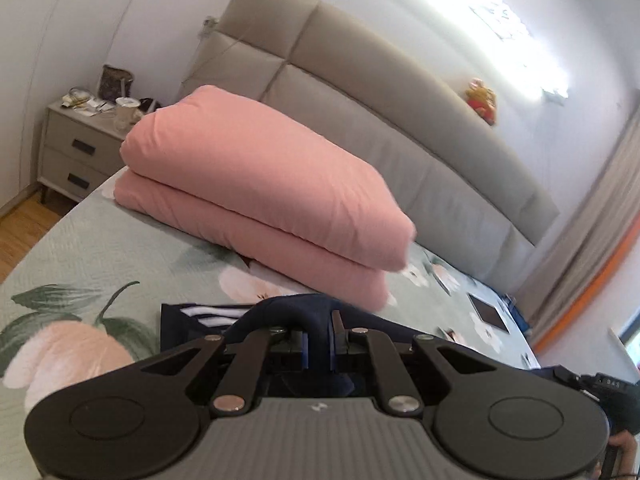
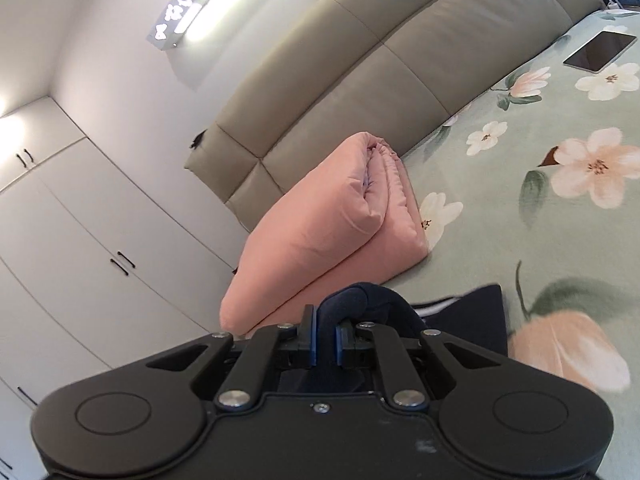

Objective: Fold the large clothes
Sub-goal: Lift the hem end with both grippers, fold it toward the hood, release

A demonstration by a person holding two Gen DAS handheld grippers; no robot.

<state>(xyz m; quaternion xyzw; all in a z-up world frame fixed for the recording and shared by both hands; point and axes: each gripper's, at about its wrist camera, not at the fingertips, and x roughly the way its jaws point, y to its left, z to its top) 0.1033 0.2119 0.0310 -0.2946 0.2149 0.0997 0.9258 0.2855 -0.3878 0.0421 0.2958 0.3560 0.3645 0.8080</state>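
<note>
Bunching up between both sets of fingers, the dark navy garment with white stripes [image 1: 308, 316] sat at the bottom centre of each wrist view, lifted slightly off the pale green floral bedspread [image 1: 100, 248] while the rest of it lay flat on the bed below. The left gripper [image 1: 318, 346] was pinched on a thick roll of the navy cloth, and the right gripper [image 2: 325, 342] pinched a similar fold of the same garment [image 2: 360, 300], each with cloth filling the gap between its blue pads. Judging by the flat striped portion visible at the lower left of the left view and lower right of the right view, a fold seemed to be under way rather than complete; how many folds remained could not be told, since most of the garment was hidden behind the grippers. Beyond it, mid-frame, lay a folded pink quilt [image 1: 260, 184], apart from the garment. A grey padded headboard [image 1: 360, 92] ran behind, with a dark-screened tablet [image 2: 600, 50] at the upper right of the right view.
</note>
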